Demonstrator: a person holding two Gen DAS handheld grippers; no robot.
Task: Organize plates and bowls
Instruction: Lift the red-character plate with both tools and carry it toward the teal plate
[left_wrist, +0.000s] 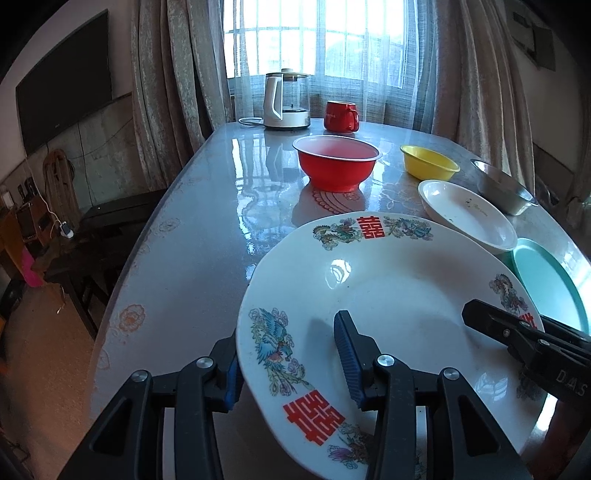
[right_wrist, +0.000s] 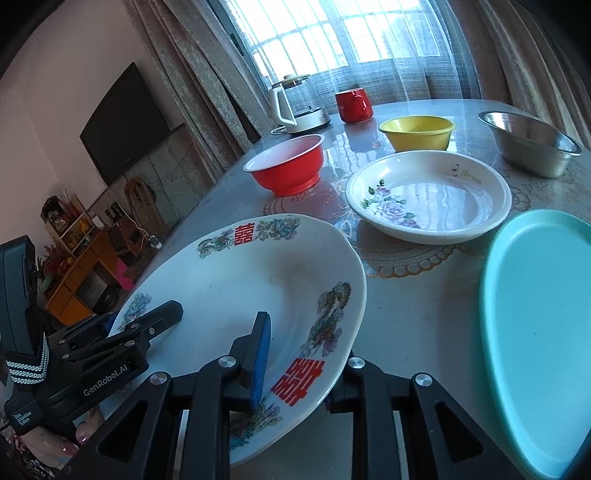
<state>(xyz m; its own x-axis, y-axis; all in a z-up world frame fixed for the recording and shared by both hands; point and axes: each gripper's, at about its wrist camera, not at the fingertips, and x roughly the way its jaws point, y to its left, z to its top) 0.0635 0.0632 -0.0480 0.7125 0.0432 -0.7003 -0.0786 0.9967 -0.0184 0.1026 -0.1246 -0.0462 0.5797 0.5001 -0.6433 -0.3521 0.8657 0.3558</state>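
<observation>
Sorting barely begun: both tongs clamp one big plate, everything else lies loose.

The left gripper and right gripper each pinch opposite rims of the patterned plate at the table's near edge, tilted, seemingly lifted. Nothing is stacked yet: the flowered plate, teal plate, red bowl, yellow bowl and steel bowl sit apart mid-table. A kettle and red mug at the far edge are clear; the flowered plate lies closest ahead.
</observation>
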